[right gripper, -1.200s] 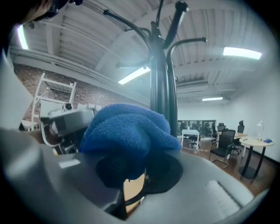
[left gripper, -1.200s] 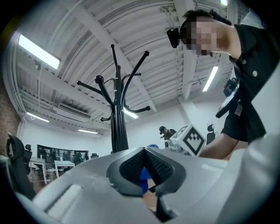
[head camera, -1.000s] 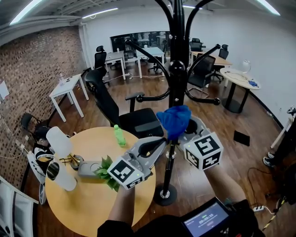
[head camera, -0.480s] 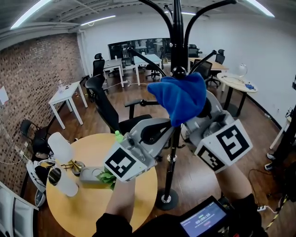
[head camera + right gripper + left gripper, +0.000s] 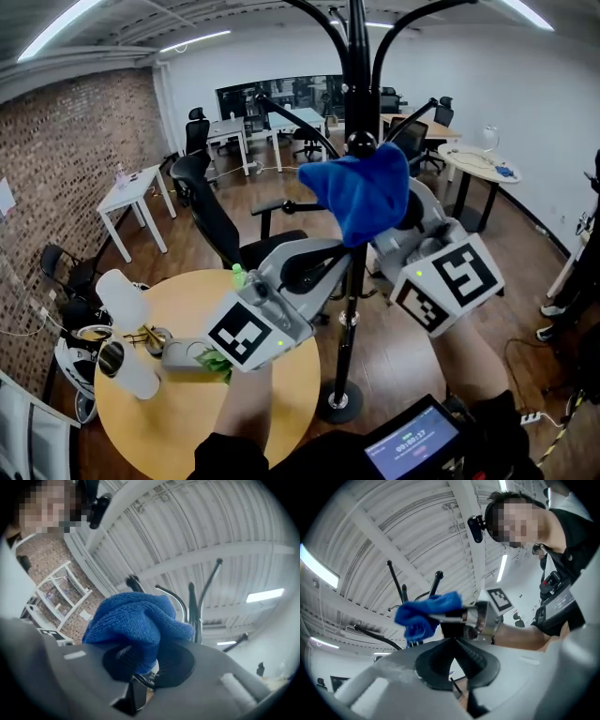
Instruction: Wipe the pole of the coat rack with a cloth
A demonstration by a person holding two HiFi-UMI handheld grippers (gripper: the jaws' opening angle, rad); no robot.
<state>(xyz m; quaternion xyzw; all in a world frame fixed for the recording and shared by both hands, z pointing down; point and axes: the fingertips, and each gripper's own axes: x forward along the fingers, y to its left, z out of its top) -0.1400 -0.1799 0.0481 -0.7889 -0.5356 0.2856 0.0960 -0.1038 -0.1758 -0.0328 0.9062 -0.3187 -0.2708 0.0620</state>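
The black coat rack pole [image 5: 354,281] stands in the middle of the head view, its hooks spreading above. My right gripper [image 5: 392,214] is shut on a blue cloth [image 5: 361,192], which bunches against the pole just below the ball joint [image 5: 362,143]. In the right gripper view the cloth [image 5: 136,620] fills the jaws, with the pole [image 5: 192,606] right behind it. My left gripper [image 5: 330,255] is shut and empty, lower and left of the cloth, beside the pole. The left gripper view looks past its closed tips [image 5: 454,640] up at the cloth [image 5: 424,616].
A round wooden table [image 5: 178,412] at lower left holds a plant, a green bottle [image 5: 239,275] and a metal cup. A black office chair [image 5: 220,220] stands behind it. The rack's base [image 5: 337,403] rests on wood floor. A device screen [image 5: 417,450] sits at the bottom.
The right gripper has carried the blue cloth up the pole, from mid-height to just under the ball joint. The left gripper rose slightly too and stays shut.
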